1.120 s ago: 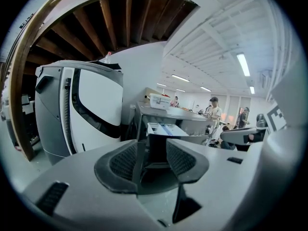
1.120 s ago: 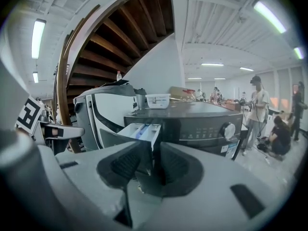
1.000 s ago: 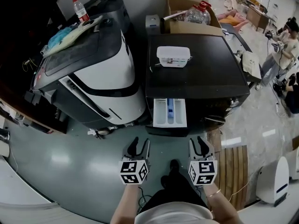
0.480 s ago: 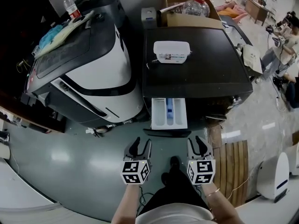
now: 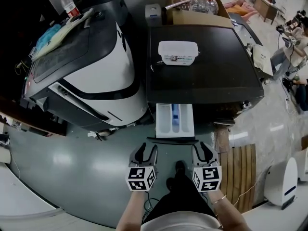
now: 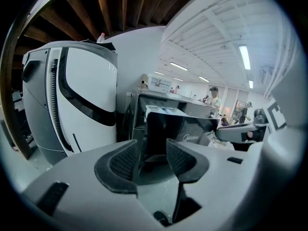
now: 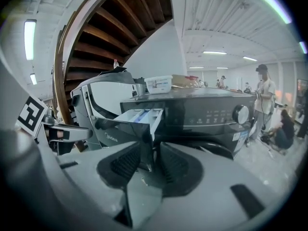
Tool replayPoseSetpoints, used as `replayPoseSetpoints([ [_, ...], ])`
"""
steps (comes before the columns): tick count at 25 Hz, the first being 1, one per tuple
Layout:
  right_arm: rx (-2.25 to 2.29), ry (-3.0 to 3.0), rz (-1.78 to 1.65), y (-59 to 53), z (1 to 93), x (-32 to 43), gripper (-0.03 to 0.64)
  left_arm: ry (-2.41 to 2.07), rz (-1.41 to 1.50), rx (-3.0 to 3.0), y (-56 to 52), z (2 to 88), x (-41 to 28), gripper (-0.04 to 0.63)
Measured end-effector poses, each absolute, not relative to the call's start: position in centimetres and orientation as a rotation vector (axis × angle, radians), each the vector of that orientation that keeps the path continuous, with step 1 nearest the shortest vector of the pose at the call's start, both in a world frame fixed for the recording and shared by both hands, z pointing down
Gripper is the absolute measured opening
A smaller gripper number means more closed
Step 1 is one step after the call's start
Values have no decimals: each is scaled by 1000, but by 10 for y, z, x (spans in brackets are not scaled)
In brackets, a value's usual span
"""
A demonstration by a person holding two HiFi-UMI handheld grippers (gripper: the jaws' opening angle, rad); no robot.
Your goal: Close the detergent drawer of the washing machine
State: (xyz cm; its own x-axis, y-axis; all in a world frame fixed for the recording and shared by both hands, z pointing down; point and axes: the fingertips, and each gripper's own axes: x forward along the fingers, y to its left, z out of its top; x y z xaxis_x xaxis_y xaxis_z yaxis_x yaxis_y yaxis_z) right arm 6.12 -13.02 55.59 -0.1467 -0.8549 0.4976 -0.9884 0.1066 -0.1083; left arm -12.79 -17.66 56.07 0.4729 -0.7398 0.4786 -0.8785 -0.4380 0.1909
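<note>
The black washing machine (image 5: 207, 76) stands ahead of me with its white detergent drawer (image 5: 174, 120) pulled out; the drawer's dark front panel (image 5: 173, 139) faces me. My left gripper (image 5: 146, 153) hovers just below and left of the panel, open and empty. To the panel's lower right my right gripper (image 5: 204, 151) is also open and empty. Neither touches the drawer. In the left gripper view the drawer front (image 6: 166, 126) shows between the pads of the left gripper (image 6: 151, 160). In the right gripper view the drawer (image 7: 139, 116) juts out above the right gripper (image 7: 149, 163).
A white-and-black machine (image 5: 96, 71) stands close on the left with cloths and a water bottle (image 5: 67, 5) on it. A clear plastic box (image 5: 178, 52) sits on the washer top, a cardboard box (image 5: 192, 13) behind. A wooden pallet (image 5: 240, 172) lies right. A person (image 7: 263, 100) stands at the far right.
The head view has shifted slightly, and both grippers sit a little lower in the frame. Their jaws stay apart. The drawer stays pulled out.
</note>
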Motion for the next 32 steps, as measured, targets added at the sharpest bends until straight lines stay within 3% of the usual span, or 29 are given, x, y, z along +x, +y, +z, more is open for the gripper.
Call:
replayPoseSetpoints([
  [32,1745,-2065,559,-137,568,55,114,-1307,493,2307,-188,573,-118,152],
])
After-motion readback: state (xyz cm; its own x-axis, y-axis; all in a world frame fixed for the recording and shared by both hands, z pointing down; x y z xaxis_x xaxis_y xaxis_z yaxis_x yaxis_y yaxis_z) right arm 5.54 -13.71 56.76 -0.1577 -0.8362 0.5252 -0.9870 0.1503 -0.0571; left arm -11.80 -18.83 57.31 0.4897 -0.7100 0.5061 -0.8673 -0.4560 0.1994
